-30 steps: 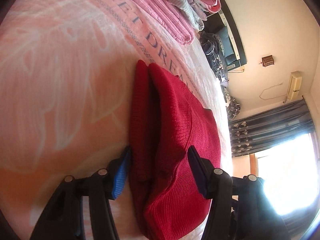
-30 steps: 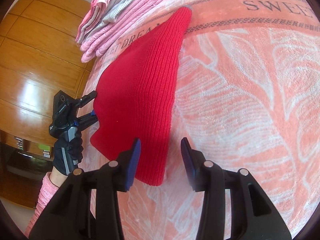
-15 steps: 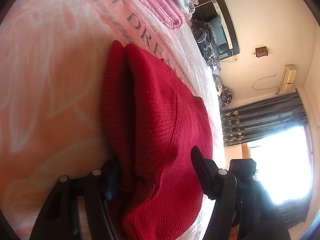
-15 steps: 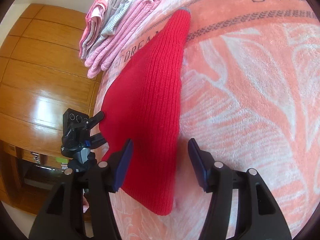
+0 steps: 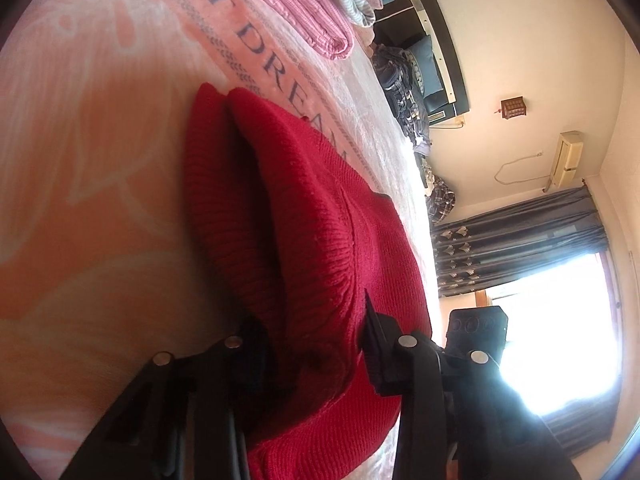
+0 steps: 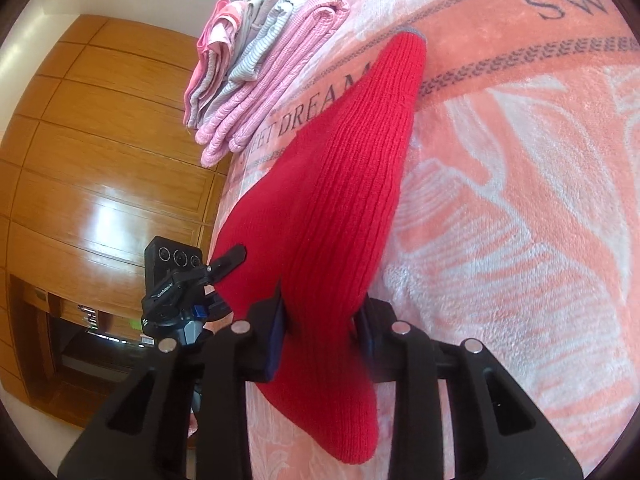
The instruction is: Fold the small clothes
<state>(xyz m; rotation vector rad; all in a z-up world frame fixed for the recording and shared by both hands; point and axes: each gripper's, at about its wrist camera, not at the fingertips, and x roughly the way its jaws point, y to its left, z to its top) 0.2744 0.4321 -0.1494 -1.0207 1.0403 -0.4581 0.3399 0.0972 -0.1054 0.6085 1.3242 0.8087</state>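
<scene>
Red knit [image 5: 320,240] is laid lengthwise on the pink blanket [image 5: 100,160], folded double w/ two layers seen edge-on in left view.

Left gripper [image 5: 316,340]: narrowed vs 1 s ago, when the jaws were spread wide w/ the blue pad exposed. Now both layers are bunched between the fingers and pinched at the near end. Fabric is seen bulging above the grip.

Right gripper [image 6: 324,320]: also changed. 1 s ago it was held wide beside the knit's edge, nothing between the fingers; 0.5 s ago it was moved in over the edge. Now it is clamped on the knit's near side [image 6: 332,200], w/ cloth pressed against both pads and a tail hanging past the fingers toward the cam.

Left gripper is also seen in right view [image 6: 224,280] at the knit's far side, jaws around the cloth edge.

Stack of folded pink/striped clothes [image 6: 260,68] is unchanged, kept past the knit's far tip, close but apart. "SWEET DREAM" lettering is partly covered by the knit.
</scene>
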